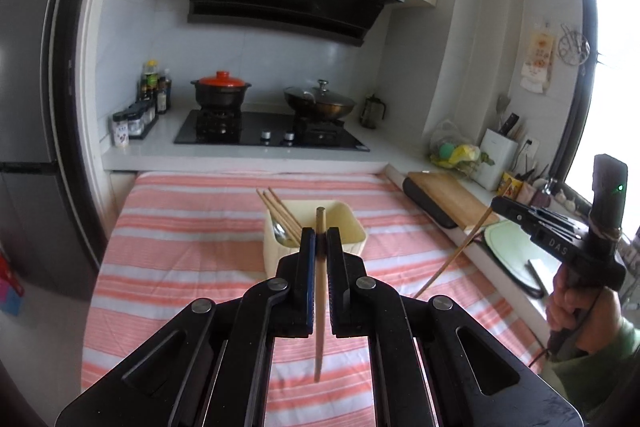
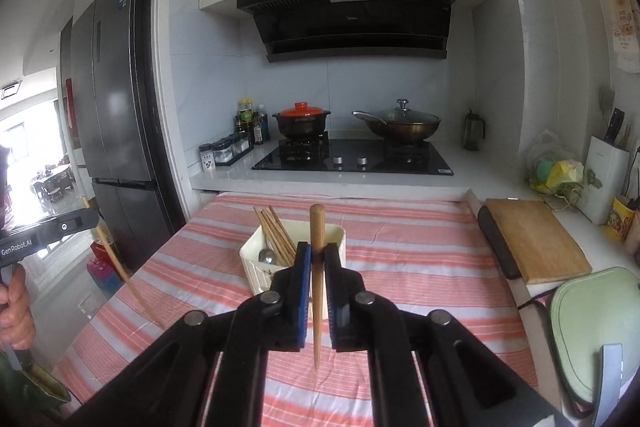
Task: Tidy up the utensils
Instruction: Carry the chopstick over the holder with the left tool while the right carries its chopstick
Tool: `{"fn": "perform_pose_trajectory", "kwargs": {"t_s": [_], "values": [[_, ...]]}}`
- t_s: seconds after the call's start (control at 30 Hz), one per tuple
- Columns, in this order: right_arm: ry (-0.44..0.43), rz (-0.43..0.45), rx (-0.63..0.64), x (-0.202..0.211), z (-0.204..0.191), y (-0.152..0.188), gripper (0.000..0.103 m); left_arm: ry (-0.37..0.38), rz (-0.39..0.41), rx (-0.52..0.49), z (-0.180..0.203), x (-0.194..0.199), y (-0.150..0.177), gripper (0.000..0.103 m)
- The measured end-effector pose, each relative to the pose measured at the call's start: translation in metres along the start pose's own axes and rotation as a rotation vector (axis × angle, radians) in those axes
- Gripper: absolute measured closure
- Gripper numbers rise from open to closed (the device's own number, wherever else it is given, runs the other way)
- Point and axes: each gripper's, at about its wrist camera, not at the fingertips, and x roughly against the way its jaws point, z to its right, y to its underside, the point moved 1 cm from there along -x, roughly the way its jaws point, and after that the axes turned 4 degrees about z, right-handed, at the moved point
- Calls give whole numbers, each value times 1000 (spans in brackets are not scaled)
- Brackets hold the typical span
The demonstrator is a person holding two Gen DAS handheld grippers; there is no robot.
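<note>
Each gripper, left (image 1: 320,239) and right (image 2: 317,255), clamps one upright chopstick (image 1: 319,291), with the cream holder (image 1: 352,231) straight ahead at mid-cloth, about equally near both.

Left tongs (image 2: 48,233): "GenRobot.AI". Right tongs (image 1: 560,247): "DAS".

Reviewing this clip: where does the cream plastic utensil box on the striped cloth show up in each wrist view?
Left wrist view: the cream plastic utensil box sits at centre, just beyond the left gripper, partly hidden by its fingers.
Right wrist view: the box sits centre-left, beyond the right gripper.
Shared landmark: the black pot with an orange-red lid on the stove.
</note>
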Motion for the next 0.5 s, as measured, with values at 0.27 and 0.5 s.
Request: {"fn": "perform_pose_trajectory", "kwargs": {"t_s": [0.27,0.5], "values": [[-5,60,42,-27,-4,-54,96,-6,35,-2,-6,-9,-38,100],[-13,128,72,-67,-8,-89,96,-44,173,-30,2,-37,-89,100]]}}
